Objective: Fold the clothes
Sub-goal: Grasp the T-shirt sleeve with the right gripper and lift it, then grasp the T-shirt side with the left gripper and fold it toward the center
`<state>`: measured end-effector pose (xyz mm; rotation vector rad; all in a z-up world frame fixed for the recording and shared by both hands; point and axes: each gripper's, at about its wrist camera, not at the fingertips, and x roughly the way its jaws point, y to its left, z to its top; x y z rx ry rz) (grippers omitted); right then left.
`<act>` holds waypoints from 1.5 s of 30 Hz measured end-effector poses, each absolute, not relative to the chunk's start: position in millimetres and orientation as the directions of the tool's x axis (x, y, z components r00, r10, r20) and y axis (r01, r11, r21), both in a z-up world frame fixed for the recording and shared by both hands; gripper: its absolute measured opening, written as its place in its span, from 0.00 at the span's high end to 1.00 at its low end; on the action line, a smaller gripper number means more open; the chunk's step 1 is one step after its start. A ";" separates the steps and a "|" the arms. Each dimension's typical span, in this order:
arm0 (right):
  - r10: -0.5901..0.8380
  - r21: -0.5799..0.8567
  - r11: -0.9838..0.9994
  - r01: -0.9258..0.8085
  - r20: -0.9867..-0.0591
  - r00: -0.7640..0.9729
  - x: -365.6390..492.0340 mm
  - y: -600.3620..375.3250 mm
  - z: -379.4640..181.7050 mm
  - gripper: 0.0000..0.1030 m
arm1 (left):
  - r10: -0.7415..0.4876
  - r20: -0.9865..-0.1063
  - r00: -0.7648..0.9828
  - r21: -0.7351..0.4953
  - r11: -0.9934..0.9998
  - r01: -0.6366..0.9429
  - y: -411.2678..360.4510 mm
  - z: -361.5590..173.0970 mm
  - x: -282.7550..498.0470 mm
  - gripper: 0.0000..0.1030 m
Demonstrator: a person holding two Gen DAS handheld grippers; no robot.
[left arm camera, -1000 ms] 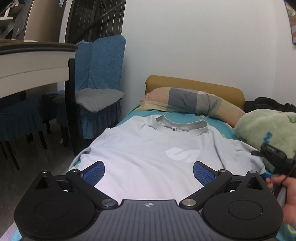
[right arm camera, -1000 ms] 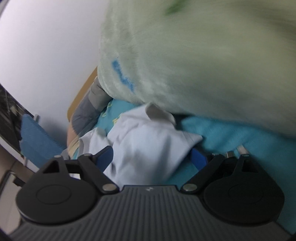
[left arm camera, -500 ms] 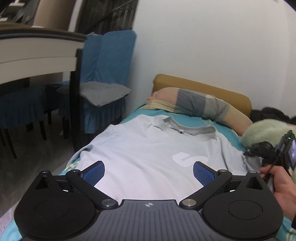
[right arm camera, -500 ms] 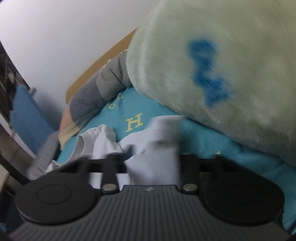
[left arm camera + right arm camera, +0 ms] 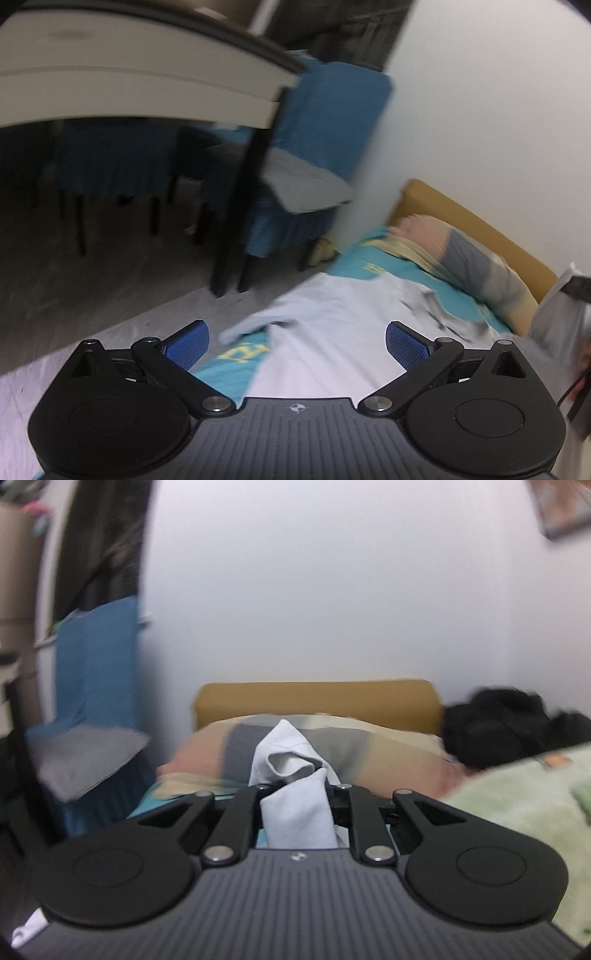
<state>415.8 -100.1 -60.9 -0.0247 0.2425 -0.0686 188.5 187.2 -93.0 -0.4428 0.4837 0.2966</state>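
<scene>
A pale grey T-shirt [image 5: 332,332] lies on the teal bed sheet [image 5: 225,376], its left sleeve [image 5: 251,325] spread toward the bed's edge. My left gripper [image 5: 295,343] hovers above the shirt's left side, open, with nothing between its blue pads [image 5: 186,343]. My right gripper [image 5: 295,786] is raised and its jaws are closing, pinched on a bunched fold of the T-shirt's right sleeve [image 5: 291,753]. In the left wrist view that lifted cloth [image 5: 554,317] hangs at the far right.
A striped pillow [image 5: 369,753] and an ochre headboard [image 5: 317,698] lie ahead. A green fleece blanket [image 5: 517,805] and dark clothes [image 5: 506,727] sit on the right. Blue-covered chairs [image 5: 325,122] and a table [image 5: 129,81] stand left of the bed.
The right gripper closed on the shirt's right sleeve and lifted it while rolling level. The left gripper swung left and rolled, staying open.
</scene>
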 end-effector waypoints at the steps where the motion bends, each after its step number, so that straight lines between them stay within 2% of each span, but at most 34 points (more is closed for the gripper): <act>1: -0.048 -0.058 0.998 0.034 -0.255 0.966 416.5 -81.8 -67.4 0.85 | 0.177 -0.513 0.840 -0.349 0.851 -0.393 195.3 -93.7 186.8 0.00; 7: 0.026 -0.237 0.963 -0.129 -0.394 0.919 429.7 18.7 -134.5 0.85 | 0.184 -0.555 0.811 -0.357 0.828 -0.432 217.7 -108.0 185.9 0.00; 11: 0.043 -0.208 0.967 -0.148 -0.439 0.897 430.7 36.0 -164.4 0.83 | 0.144 -0.606 0.782 -0.339 0.843 -0.418 221.9 -122.9 195.3 0.00; 12: 0.054 -0.154 0.978 -0.138 -0.455 0.889 434.4 32.6 -166.5 0.73 | 0.130 -0.611 0.781 -0.342 0.846 -0.409 223.0 -126.4 196.8 0.00; 13: 0.077 -0.099 0.985 -0.141 -0.480 0.874 438.4 28.3 -166.8 0.56 | 0.126 -0.619 0.775 -0.339 0.848 -0.408 222.9 -129.9 198.4 0.00; 14: 0.088 -0.083 0.986 -0.146 -0.485 0.870 437.8 25.9 -166.2 0.47 | 0.124 -0.627 0.769 -0.334 0.849 -0.409 222.6 -133.3 200.0 0.00; 15: 0.092 -0.081 0.986 -0.148 -0.481 0.872 435.5 24.1 -165.4 0.29 | 0.114 -0.632 0.766 -0.336 0.851 -0.404 220.7 -137.0 201.7 0.00; 16: 0.096 -0.079 0.985 -0.151 -0.478 0.873 433.2 22.4 -164.7 0.20 | 0.103 -0.638 0.763 -0.337 0.853 -0.398 218.7 -140.8 203.4 0.00; 21: 0.122 0.004 0.991 -0.134 -0.437 0.891 414.6 -1.0 -136.1 0.19 | 0.048 -0.659 0.751 -0.347 0.867 -0.359 204.0 -152.5 212.1 0.00; 26: 0.169 0.079 0.985 -0.150 -0.391 0.905 339.2 -42.4 -91.7 0.19 | 0.026 -0.641 0.767 -0.333 0.891 -0.308 185.9 -148.0 207.1 0.00; 32: 0.210 0.134 0.976 -0.169 -0.411 0.887 222.1 -97.0 -63.2 0.19 | -0.020 -0.639 0.769 -0.346 0.900 -0.265 167.5 -142.0 196.3 0.00; 39: 0.168 0.232 0.970 -0.073 -0.423 0.891 108.9 -177.1 -61.3 0.19 | -0.033 -0.641 0.766 -0.282 0.939 -0.195 130.3 -131.8 173.5 0.00; 42: 0.146 0.304 0.953 -0.011 -0.426 0.893 82.6 -205.5 -68.4 0.18 | -0.116 -0.675 0.729 -0.318 0.937 -0.146 114.7 -129.7 164.5 0.01; 43: 0.148 0.328 0.945 0.000 -0.427 0.892 77.4 -212.4 -70.9 0.14 | -0.141 -0.692 0.708 -0.329 0.935 -0.136 109.1 -129.2 161.0 0.01; 45: 0.158 0.367 0.930 0.009 -0.423 0.892 69.2 -222.9 -75.7 0.12 | -0.188 -0.715 0.673 -0.353 0.929 -0.115 97.5 -127.5 149.4 0.02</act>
